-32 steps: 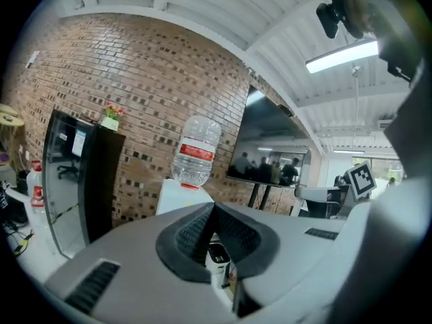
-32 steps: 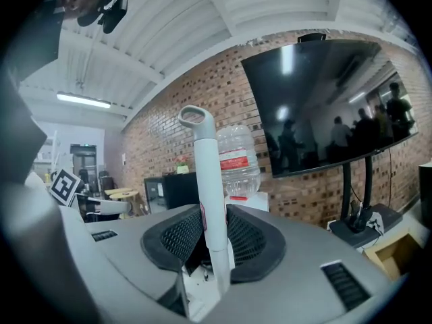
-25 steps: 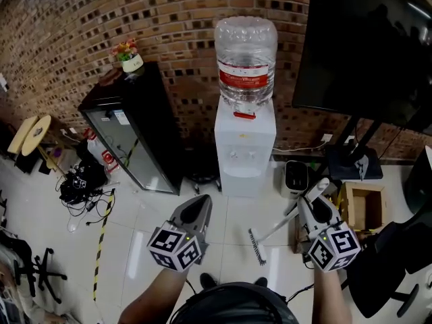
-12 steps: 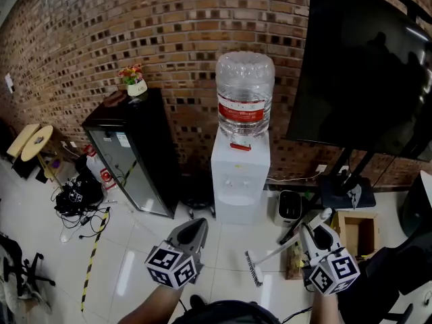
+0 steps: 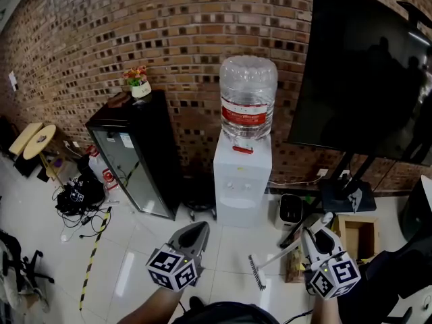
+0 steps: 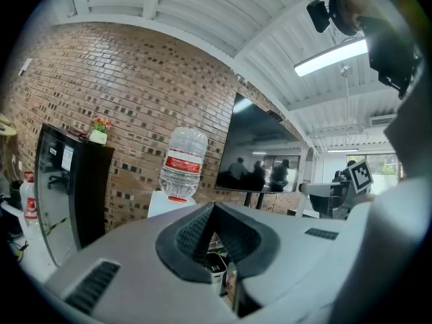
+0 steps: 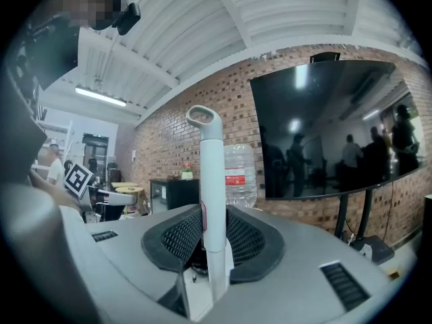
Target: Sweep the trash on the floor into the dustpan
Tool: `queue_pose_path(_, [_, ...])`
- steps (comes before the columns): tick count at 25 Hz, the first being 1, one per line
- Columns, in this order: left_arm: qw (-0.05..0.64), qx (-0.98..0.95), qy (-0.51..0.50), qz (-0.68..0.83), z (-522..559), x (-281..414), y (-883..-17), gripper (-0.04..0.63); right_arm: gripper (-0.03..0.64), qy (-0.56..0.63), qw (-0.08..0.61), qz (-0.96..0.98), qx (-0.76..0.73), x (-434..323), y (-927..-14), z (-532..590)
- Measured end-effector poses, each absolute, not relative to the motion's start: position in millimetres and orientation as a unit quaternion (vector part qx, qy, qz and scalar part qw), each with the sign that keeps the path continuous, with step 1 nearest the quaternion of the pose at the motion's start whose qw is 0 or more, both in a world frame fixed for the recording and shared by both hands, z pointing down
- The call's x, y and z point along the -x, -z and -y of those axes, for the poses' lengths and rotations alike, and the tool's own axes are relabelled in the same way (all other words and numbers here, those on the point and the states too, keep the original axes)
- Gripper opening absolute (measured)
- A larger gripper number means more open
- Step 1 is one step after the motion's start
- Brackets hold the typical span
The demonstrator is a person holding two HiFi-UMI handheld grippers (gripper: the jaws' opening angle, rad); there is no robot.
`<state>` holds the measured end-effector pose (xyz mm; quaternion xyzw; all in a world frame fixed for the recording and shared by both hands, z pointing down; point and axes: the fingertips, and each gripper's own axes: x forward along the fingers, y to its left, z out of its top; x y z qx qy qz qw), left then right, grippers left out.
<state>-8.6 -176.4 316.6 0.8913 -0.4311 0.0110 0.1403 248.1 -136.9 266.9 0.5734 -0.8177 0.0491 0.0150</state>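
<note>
We find the right gripper [image 5: 314, 235] clenched on the white handle [image 7: 208, 181] of the broom [image 5: 256, 273]. In the right gripper view the handle stands upright between the two dark pads, and its looped end rises above them. In the head view the handle slopes down and to the left from that gripper. The brush head sits low over the white tiled floor [image 5: 135, 248], in front of the water dispenser [image 5: 241, 181]. We cannot tell whether the bristles touch the tiles.

The left gripper [image 5: 196, 227] is held level with the right, well apart from the broom. Its jaws are pressed together with nothing between them.

A black cabinet [image 5: 135, 154] stands left of the dispenser, and a large dark screen [image 5: 364, 73] stands to its right. An open cardboard box [image 5: 358, 233] lies on the floor just beside the right gripper.
</note>
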Motion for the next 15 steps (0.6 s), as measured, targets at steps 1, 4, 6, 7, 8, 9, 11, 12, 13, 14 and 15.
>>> queue_pose_path(1, [0.140,-0.892,-0.011,0.430,175,8,-316,0.005,0.107,-0.050,0.013,0.817,-0.574,-249,-266,135])
queue_pose_path(4, [0.142,-0.893,-0.014,0.426,171,5,-317,0.003,0.107,-0.054,0.010,0.816,-0.576,-252,-267,131])
queue_pose_path(6, [0.142,-0.894,-0.018,0.424,169,2,-319,0.003,0.107,-0.058,0.008,0.815,-0.576,-253,-268,130])
queue_pose_path(7, [0.143,-0.894,-0.020,0.424,169,1,-320,0.003,0.107,-0.060,0.007,0.815,-0.576,-253,-268,130])
queue_pose_path(8, [0.145,-0.894,-0.022,0.424,168,1,-322,0.004,0.107,-0.061,0.005,0.815,-0.576,-253,-268,129])
queue_pose_path(9, [0.147,-0.893,-0.023,0.425,168,1,-324,0.003,0.107,-0.061,0.004,0.816,-0.575,-253,-268,127])
queue_pose_path(11, [0.148,-0.893,-0.024,0.425,166,1,-325,0.003,0.107,-0.060,0.001,0.817,-0.573,-251,-266,126])
queue_pose_path(12, [0.147,-0.893,-0.023,0.425,166,1,-325,0.005,0.107,-0.060,-0.002,0.818,-0.572,-251,-265,125])
queue_pose_path(13, [0.147,-0.893,-0.022,0.425,165,2,-325,0.004,0.107,-0.060,-0.004,0.818,-0.572,-251,-263,125])
queue_pose_path(14, [0.146,-0.893,-0.020,0.425,166,2,-324,0.004,0.107,-0.059,-0.006,0.818,-0.572,-251,-261,125])
queue_pose_path(15, [0.145,-0.893,-0.017,0.425,166,2,-323,0.004,0.107,-0.059,-0.007,0.818,-0.572,-251,-259,126])
